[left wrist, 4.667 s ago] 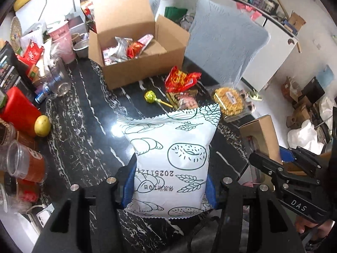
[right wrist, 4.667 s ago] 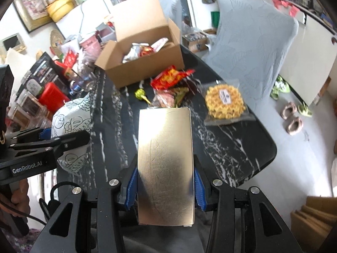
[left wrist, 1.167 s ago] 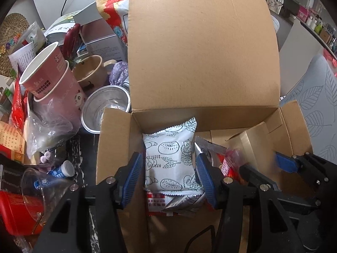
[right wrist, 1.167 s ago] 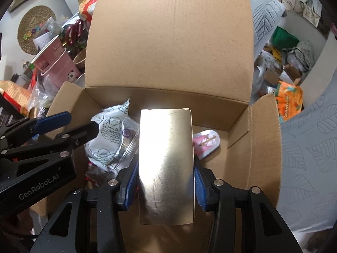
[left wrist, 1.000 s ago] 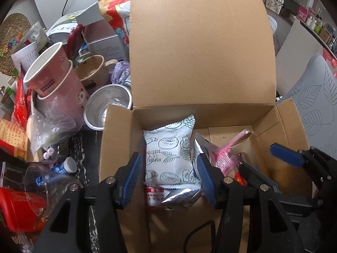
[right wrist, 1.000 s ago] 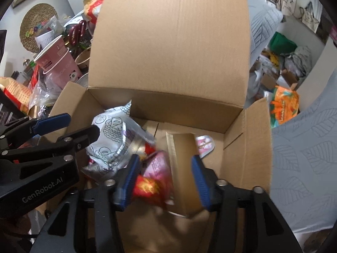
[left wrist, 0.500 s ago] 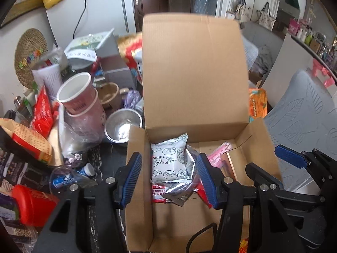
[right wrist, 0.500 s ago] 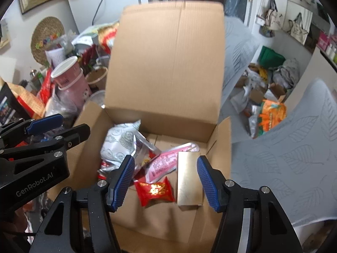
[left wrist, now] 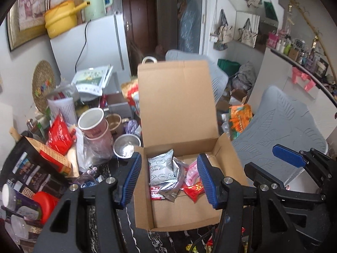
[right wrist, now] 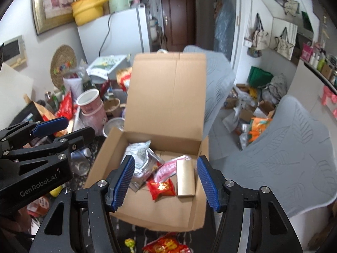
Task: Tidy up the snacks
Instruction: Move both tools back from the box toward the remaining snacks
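On our left gripper's (right wrist: 52, 126) black body we read "GenRobot.AI"; print on the snack packets is too small to make out. Left of the cardboard box (left wrist: 185, 210) we see a red packet (left wrist: 58, 135), stacked pink paper cups (left wrist: 94, 126) and a steel bowl (left wrist: 126, 145) crowding the black marbled table (left wrist: 109, 227), with a white fridge (left wrist: 94, 42) behind carrying a yellow pot (left wrist: 60, 21) and a green kettle (left wrist: 96, 0). The box stands open, lid upright. Inside it, from the left, lie a white bread packet (left wrist: 161, 168), a silver wrapper (left wrist: 174, 187), a pink packet (right wrist: 166, 170), a small red packet (right wrist: 161, 188) and a gold box (right wrist: 185, 178). To the right stand grey chair backs (left wrist: 282, 126) and an orange bag (left wrist: 240, 120) on the floor. Our left gripper (left wrist: 168, 179) and right gripper (right wrist: 165, 182) both hang above the box with jaws parted, gripping nothing, blue pads (left wrist: 132, 177) clear of the snacks.
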`<state>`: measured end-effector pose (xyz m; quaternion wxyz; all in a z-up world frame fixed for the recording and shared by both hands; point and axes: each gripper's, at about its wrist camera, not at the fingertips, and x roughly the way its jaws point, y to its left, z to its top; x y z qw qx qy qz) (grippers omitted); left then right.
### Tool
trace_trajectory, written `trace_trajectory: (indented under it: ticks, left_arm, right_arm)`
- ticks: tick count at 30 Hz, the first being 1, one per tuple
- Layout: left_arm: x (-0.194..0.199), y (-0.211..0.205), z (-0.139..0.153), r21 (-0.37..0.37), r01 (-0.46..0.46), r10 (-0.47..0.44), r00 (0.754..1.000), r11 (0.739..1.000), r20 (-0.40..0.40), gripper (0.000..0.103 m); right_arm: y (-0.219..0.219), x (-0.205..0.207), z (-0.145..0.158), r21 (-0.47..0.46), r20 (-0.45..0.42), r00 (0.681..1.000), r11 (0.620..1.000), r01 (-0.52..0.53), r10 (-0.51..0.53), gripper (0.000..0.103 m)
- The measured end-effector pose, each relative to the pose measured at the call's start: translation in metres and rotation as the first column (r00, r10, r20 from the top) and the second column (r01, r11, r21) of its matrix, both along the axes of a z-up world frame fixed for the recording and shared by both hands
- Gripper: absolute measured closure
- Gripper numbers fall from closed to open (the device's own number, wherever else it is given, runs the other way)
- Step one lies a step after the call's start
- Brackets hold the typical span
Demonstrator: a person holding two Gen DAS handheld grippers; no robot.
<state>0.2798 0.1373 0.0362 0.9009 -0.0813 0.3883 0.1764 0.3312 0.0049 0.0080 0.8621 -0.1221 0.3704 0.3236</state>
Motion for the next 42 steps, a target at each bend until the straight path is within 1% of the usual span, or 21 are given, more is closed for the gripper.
trace_trajectory:
  ticks: [4, 7, 9, 15, 18, 26, 28, 29, 30, 32, 34, 42]
  left_arm:
    - [-0.020, -0.013, 0.024, 0.016, 0.022, -0.022, 0.999, 1.000, 0.048, 0.049]
    - [-0.037, -0.026, 0.039, 0.042, 0.041, -0.044, 0.996, 0.998, 0.078, 0.049]
    - [-0.048, -0.032, 0.046, 0.048, 0.049, -0.054, 0.994, 0.998, 0.097, 0.049]
    - [-0.076, -0.050, 0.063, 0.045, 0.082, -0.088, 0.986, 0.996, 0.141, 0.049]
    - [-0.090, -0.059, 0.068, 0.047, 0.101, -0.107, 0.981, 0.994, 0.160, 0.049]
    - [-0.123, -0.084, 0.069, 0.020, 0.153, -0.154, 0.972, 0.988, 0.180, 0.049]
    - [-0.128, -0.089, 0.067, 0.018, 0.161, -0.162, 0.971, 0.987, 0.178, 0.042]
    - [-0.131, -0.092, 0.066, 0.020, 0.163, -0.164, 0.970, 0.986, 0.179, 0.032]
    - [-0.136, -0.094, 0.064, 0.026, 0.161, -0.163, 0.969, 0.987, 0.184, 0.027]
    - [-0.144, -0.101, 0.063, 0.037, 0.167, -0.171, 0.967, 0.985, 0.188, 0.027]
    - [-0.148, -0.106, 0.060, 0.041, 0.175, -0.180, 0.968, 0.984, 0.175, 0.027]
    - [-0.170, -0.120, 0.044, 0.014, 0.207, -0.207, 0.968, 0.978, 0.139, 0.027]
  right_arm:
    - [-0.016, -0.022, 0.022, 0.033, 0.036, 0.999, 0.999, 0.014, -0.015, 0.041]
    - [-0.028, -0.040, 0.035, 0.053, 0.059, 0.998, 0.998, 0.024, -0.027, 0.041]
    - [-0.036, -0.051, 0.042, 0.065, 0.068, 0.997, 0.997, 0.032, -0.036, 0.038]
    - [-0.060, -0.085, 0.057, 0.092, 0.101, 0.993, 0.995, 0.045, -0.054, 0.038]
    - [-0.074, -0.100, 0.062, 0.104, 0.111, 0.991, 0.993, 0.060, -0.072, 0.034]
    - [-0.107, -0.139, 0.066, 0.140, 0.111, 0.990, 0.987, 0.074, -0.090, 0.034]
    - [-0.115, -0.148, 0.066, 0.147, 0.116, 0.989, 0.986, 0.078, -0.095, 0.034]
    - [-0.120, -0.154, 0.066, 0.153, 0.122, 0.988, 0.985, 0.080, -0.100, 0.033]
    - [-0.123, -0.158, 0.065, 0.157, 0.126, 0.987, 0.984, 0.083, -0.103, 0.030]
    - [-0.132, -0.168, 0.064, 0.168, 0.134, 0.984, 0.982, 0.090, -0.113, 0.030]
    - [-0.135, -0.174, 0.061, 0.168, 0.130, 0.985, 0.981, 0.094, -0.116, 0.030]
    - [-0.154, -0.200, 0.043, 0.162, 0.104, 0.987, 0.981, 0.104, -0.122, 0.030]
